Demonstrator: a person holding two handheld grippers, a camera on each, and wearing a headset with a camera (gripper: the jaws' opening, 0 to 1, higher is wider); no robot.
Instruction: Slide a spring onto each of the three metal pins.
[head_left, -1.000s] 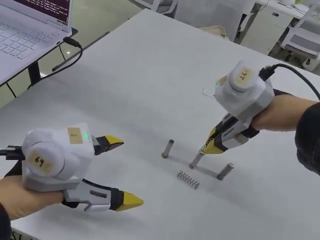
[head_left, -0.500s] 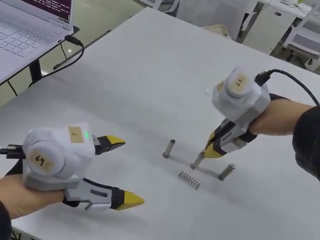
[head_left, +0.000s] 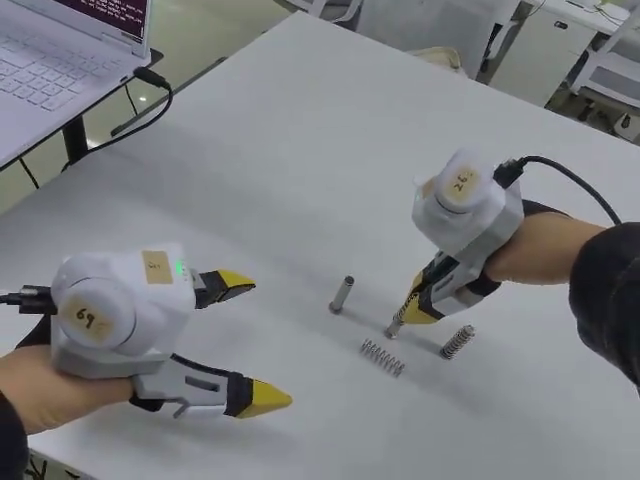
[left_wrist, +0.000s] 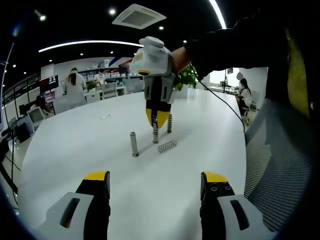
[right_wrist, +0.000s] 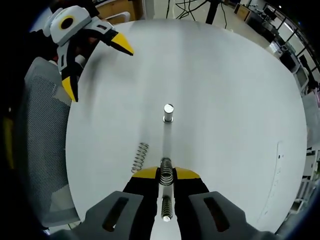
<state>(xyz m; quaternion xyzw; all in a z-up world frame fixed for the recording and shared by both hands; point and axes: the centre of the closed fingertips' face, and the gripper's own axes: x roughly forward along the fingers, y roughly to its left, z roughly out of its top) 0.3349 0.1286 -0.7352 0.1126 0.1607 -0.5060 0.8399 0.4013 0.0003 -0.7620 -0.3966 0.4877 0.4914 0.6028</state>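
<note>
While the right gripper (right_wrist: 166, 174) clamps a small silver coil spring (right_wrist: 166, 183) over a standing grey metal pin (head_left: 395, 326), a sideways push could topple it; left gripper (head_left: 262, 341) gapes empty.

The white table (head_left: 300, 130) carries three upright metal pins. One pin (head_left: 396, 324), a spring (right_wrist: 166, 175) round its top, stands between the pinched tips of the right gripper (head_left: 414, 308). A bare pin (head_left: 342, 294) stands just ahead of that gripper. A spring-sleeved pin (head_left: 456, 342) stands close beside it. A loose spring (head_left: 381, 357) lies flat nearby, toward the left gripper (head_left: 252, 342).
</note>
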